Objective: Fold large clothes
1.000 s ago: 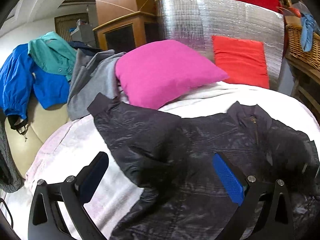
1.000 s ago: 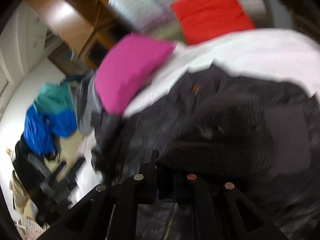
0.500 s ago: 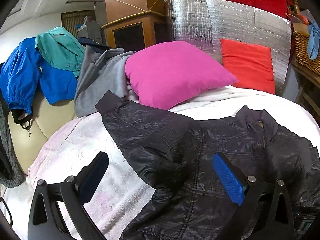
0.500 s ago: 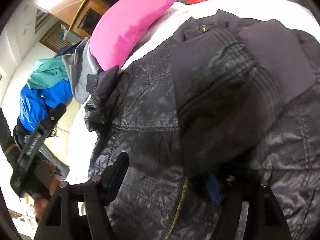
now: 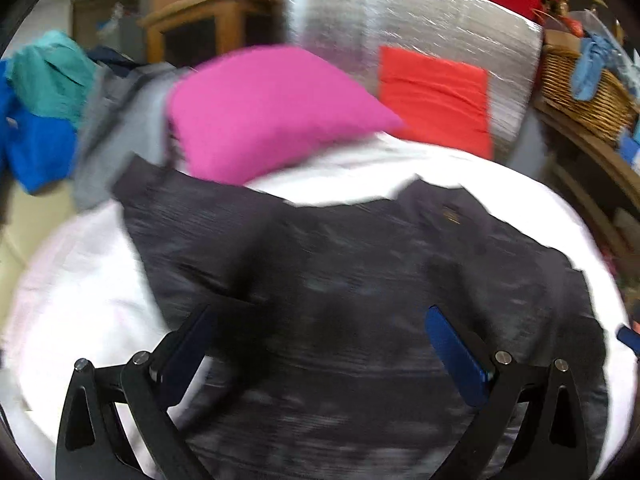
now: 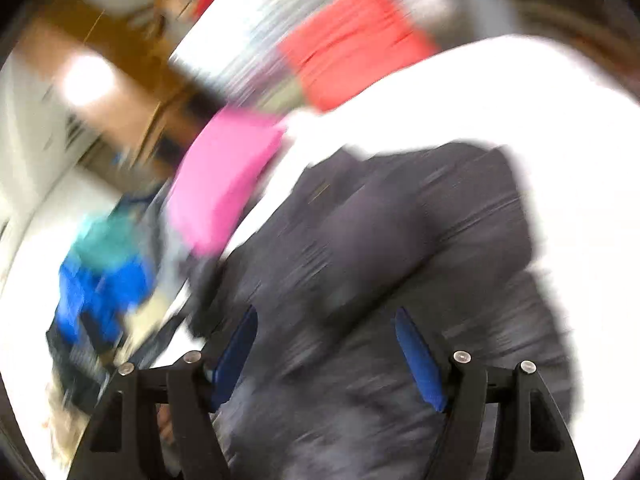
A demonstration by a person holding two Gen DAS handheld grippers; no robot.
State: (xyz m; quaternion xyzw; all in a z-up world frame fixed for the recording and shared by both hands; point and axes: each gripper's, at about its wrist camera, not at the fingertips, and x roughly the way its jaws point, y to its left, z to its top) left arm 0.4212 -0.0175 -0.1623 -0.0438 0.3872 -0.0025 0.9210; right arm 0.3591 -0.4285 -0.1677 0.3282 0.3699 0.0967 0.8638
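White bedding point(image 5: 100, 280) covers the bed that carries everything, with a pink pillow point(image 5: 264, 112) and a red cushion point(image 5: 434, 92) against a silver foil panel point(image 5: 400, 28) at the top of the left wrist view, and a heap of blue, teal and grey clothes point(image 5: 52, 100) at the upper left. Both views are smeared, so fine detail is lost.

A black jacket point(image 5: 360, 280) lies spread across the middle and lower part of that frame. Its collar point(image 5: 436, 200) points to the upper right, towards the cushion, and 1 sleeve point(image 5: 160, 196) runs out to the upper left, its cuff close to the pillow. Its long axis therefore runs from the lower edge of the frame up towards the collar.

The left tongs point(image 5: 320, 344) stand wide with nothing between the pads, and the jacket lies under and ahead of them. The sleeve starts just above their left finger. The right tongs point(image 6: 324, 352) are also wide and empty, having just been opening. In their view the other sleeve point(image 6: 400, 216) looks already laid across the jacket's chest.

Judging from this, the stretched-out sleeve at the upper left is the part yet to be folded in, and the left tongs sit nearer to it.
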